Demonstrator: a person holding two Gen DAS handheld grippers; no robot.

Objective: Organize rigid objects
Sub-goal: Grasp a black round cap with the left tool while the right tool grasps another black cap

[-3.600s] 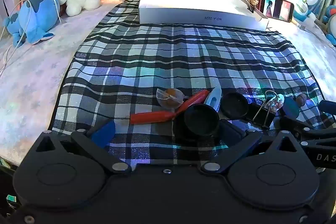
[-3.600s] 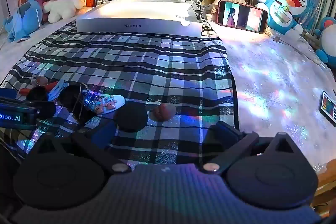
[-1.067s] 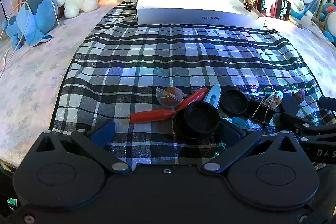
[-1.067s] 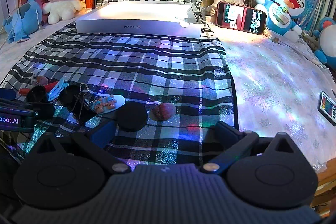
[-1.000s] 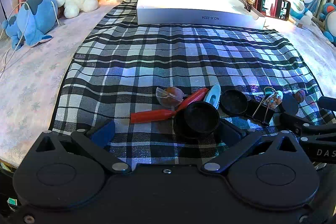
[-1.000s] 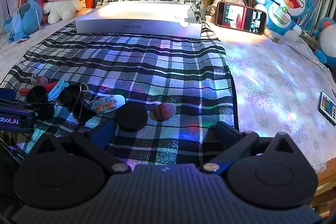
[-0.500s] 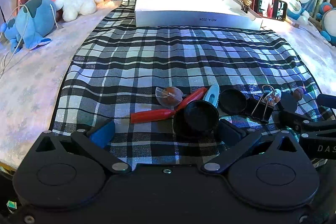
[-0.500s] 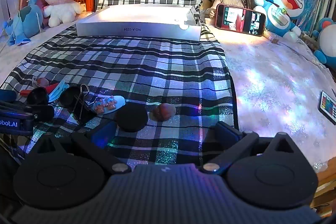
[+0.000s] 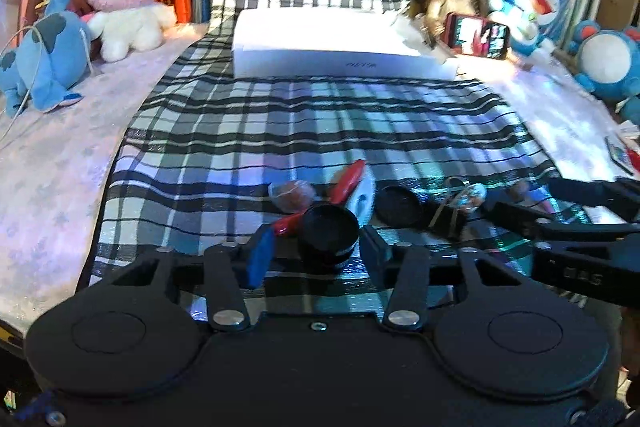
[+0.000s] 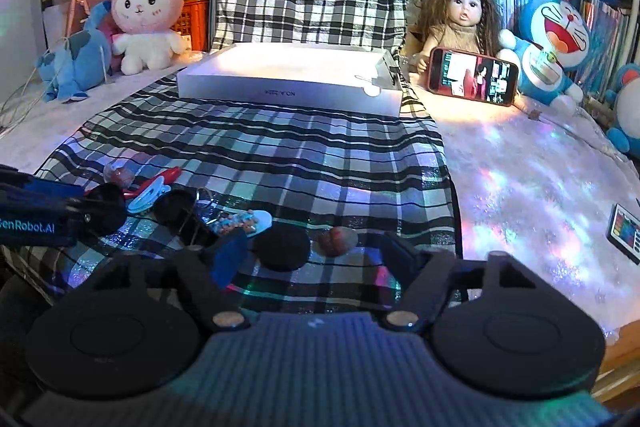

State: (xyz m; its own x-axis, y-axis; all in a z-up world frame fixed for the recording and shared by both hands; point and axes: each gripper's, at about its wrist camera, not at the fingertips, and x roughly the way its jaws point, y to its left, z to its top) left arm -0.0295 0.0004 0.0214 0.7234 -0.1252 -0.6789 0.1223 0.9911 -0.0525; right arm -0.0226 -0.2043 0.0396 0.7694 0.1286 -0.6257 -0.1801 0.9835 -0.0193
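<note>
A bed covered by a black-and-white plaid cloth (image 9: 320,123), seen from two handheld grippers. A cluster of small hard items lies along the near edge of the cloth; a shallow white box (image 10: 288,79) sits at the far end, well apart from them — most likely where the items belong.

The step in hand looks like the first pick-up. The left gripper (image 9: 316,247) has a short black cylindrical cup (image 9: 330,233) between its fingers. The jaws are partly drawn in, the blue pad (image 9: 260,255) on one side and a black finger (image 9: 370,247) on the other, each just beside the cup; whether they touch it cannot be told. The cup is round, matte black, upright, open top facing up (probably light and stiff, though it could slip or tip if pinched off-centre).

Just beyond it lie a red tool handle (image 9: 346,181), a pale blue clip (image 9: 362,199), a small brownish piece under clear plastic (image 9: 290,193), a flat black lid (image 9: 398,205) and a binder clip (image 9: 448,219).

The right gripper (image 10: 308,255) hovers with jaws wide apart and empty. Between its fingers rest a black disc (image 10: 282,247) and a brown shell-like piece (image 10: 338,239), with a decorated white hair clip (image 10: 240,221) to the left.

The next move calls for closing squarely on the cup, lifting it clear of the red handle, and carrying it to the box.
</note>
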